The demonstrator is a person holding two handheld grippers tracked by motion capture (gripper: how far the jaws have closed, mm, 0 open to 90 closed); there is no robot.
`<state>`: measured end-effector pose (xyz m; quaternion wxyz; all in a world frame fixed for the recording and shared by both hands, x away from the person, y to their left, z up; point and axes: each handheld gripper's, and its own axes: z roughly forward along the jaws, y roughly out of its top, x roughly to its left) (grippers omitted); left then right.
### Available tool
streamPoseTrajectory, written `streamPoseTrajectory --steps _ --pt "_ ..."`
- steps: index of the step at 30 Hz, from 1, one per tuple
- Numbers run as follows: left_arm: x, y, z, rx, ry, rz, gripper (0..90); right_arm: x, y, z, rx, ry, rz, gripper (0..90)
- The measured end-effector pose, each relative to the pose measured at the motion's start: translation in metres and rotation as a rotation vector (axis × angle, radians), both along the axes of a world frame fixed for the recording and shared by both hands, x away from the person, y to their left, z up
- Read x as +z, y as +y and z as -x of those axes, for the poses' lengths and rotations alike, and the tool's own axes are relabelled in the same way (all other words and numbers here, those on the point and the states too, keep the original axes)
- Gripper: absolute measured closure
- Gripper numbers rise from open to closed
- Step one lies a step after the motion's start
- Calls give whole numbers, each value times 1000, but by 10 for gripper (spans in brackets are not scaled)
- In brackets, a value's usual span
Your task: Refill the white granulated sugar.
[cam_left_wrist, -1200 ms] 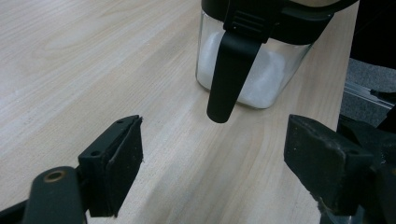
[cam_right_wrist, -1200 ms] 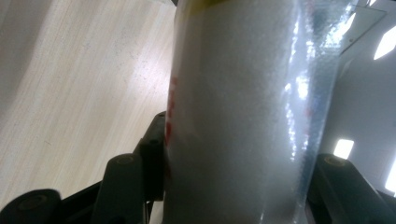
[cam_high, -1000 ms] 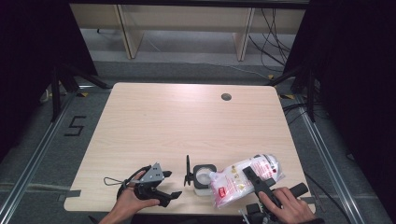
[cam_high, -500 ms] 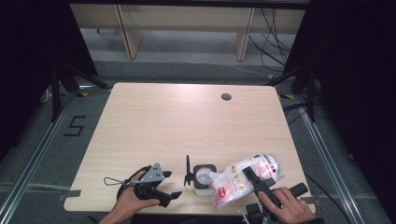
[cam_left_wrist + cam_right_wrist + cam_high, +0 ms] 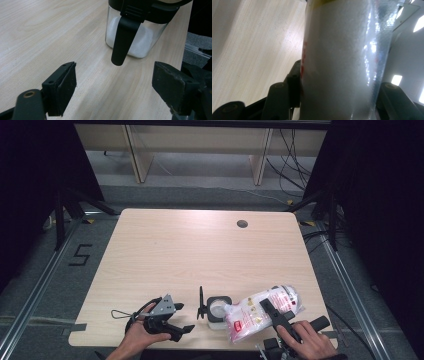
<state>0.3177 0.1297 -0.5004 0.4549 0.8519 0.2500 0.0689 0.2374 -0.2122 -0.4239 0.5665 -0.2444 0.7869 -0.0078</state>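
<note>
Two grippers, one bag, one jar, all crowded at the near edge of a pale wooden table (image 5: 165,250).

Open room: the far and middle parts of the tabletop lie bare. A round cable hole (image 5: 242,224) sits near the far right corner. Rounded table corners; grey floor on all sides; a floor marking "5" (image 5: 80,255) off the left edge.

Item 1, bag of white granules (image 5: 260,312): clear plastic with red print, lying tilted at the near right. Its lower end reaches close to the near edge, its upper end points toward the right side. The bag's spout end leans against the jar's rim.

Item 2, jar (image 5: 218,309): clear square body, black collar, holding white granules. It stands upright just left of the bag, close to the near edge. Its black lid (image 5: 201,303) is hinged open and stands up on the jar's left side.

Item 3, right gripper (image 5: 274,312): held in a hand (image 5: 307,340) at the near right corner. Jaws clamped across the bag's body, roughly halfway apart, pads pressing either side in the right gripper view (image 5: 337,75).

Item 4, left gripper (image 5: 182,330): held in a hand (image 5: 142,335) near the left of the jar. Jaws spread wide with nothing between them. In the left gripper view the jar (image 5: 135,37) stands ahead, apart from the pads.
</note>
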Motion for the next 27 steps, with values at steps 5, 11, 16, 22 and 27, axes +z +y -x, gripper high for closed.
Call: streamPoseTrajectory --steps 5,11,16,22,27 --pt "0 0 0 1 0 1 193 -1 -1 0 6 -5 -6 504" --pt "0 0 0 1 -2 2 192 0 0 0 -1 2 0 506" --pt "0 1 -1 -13 -29 -2 193 -1 0 0 5 -2 -3 508" --pt "0 1 -1 -14 -29 -2 192 -1 -1 0 5 -3 -5 512" --pt "0 0 -1 -9 -20 0 192 -1 -1 -1 14 -4 -1 517"
